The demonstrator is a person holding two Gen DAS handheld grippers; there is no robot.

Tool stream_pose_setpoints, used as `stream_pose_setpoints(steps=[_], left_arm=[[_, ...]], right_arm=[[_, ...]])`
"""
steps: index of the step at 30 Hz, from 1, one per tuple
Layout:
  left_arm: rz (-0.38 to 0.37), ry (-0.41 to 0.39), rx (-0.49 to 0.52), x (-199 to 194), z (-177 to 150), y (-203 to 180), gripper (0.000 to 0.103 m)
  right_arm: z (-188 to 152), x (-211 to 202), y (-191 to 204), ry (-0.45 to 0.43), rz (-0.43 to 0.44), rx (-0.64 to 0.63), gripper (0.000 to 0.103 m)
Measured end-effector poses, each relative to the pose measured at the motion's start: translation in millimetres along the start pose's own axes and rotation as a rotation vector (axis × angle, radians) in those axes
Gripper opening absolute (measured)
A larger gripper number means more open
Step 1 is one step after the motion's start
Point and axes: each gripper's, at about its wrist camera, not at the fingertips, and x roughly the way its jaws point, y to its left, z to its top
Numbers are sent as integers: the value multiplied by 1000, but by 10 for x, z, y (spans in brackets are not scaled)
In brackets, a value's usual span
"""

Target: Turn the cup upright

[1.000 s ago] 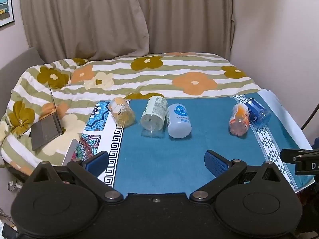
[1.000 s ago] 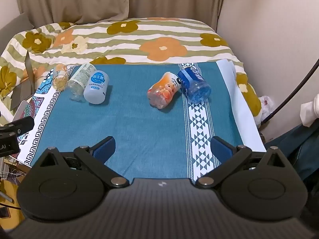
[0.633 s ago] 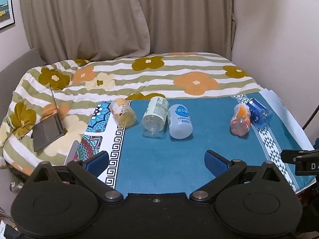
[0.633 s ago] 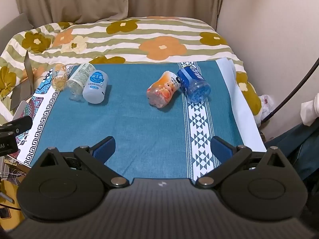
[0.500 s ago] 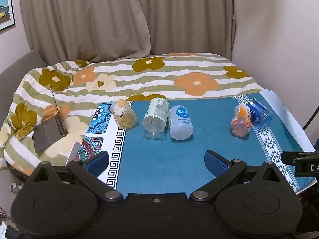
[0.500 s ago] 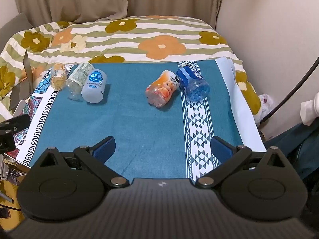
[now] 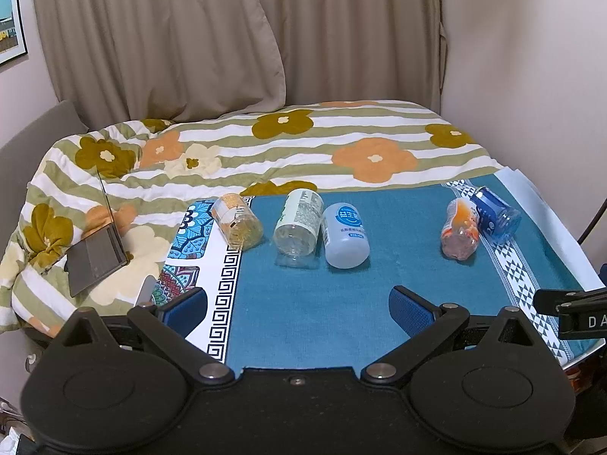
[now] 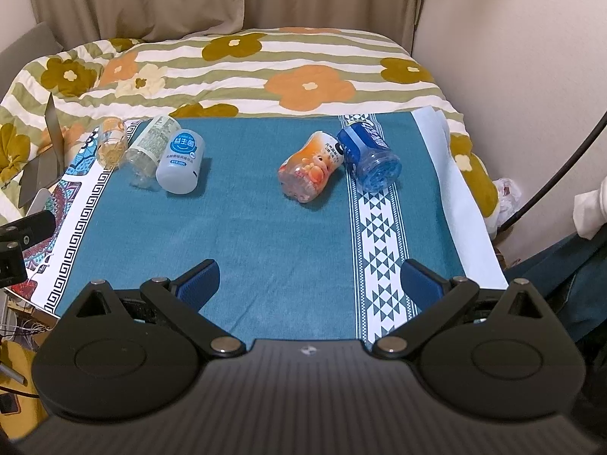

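Note:
Several cups cut from plastic bottles lie on their sides on a teal cloth (image 7: 311,303). On the left lie a yellow-tinted cup (image 7: 237,221), a clear green-labelled cup (image 7: 298,222) and a white cup with a blue round label (image 7: 345,235). On the right lie an orange cup (image 8: 311,167) and a blue cup (image 8: 370,155), touching each other; both also show in the left wrist view, orange (image 7: 459,233) and blue (image 7: 495,215). My left gripper (image 7: 297,307) is open and empty, near the cloth's front edge. My right gripper (image 8: 309,282) is open and empty, well short of the orange cup.
The cloth lies on a bed with a flowered striped quilt (image 7: 303,144). A laptop (image 7: 96,256) rests on the quilt at the left. Curtains hang behind and a wall stands at the right. The cloth's right edge (image 8: 466,204) drops off beside a black cable.
Both grippers have drifted slightly; the cups sit a little lower in the left view and higher in the right view. Jaws stay open. No cup has moved.

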Motion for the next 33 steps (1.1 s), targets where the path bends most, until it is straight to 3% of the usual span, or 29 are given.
stream_pose_setpoints(steps=[33], left_arm=[[-1,-2,12,-11,4,-1,103]], right_arm=[[10,-14,70,8,8,-6,103]])
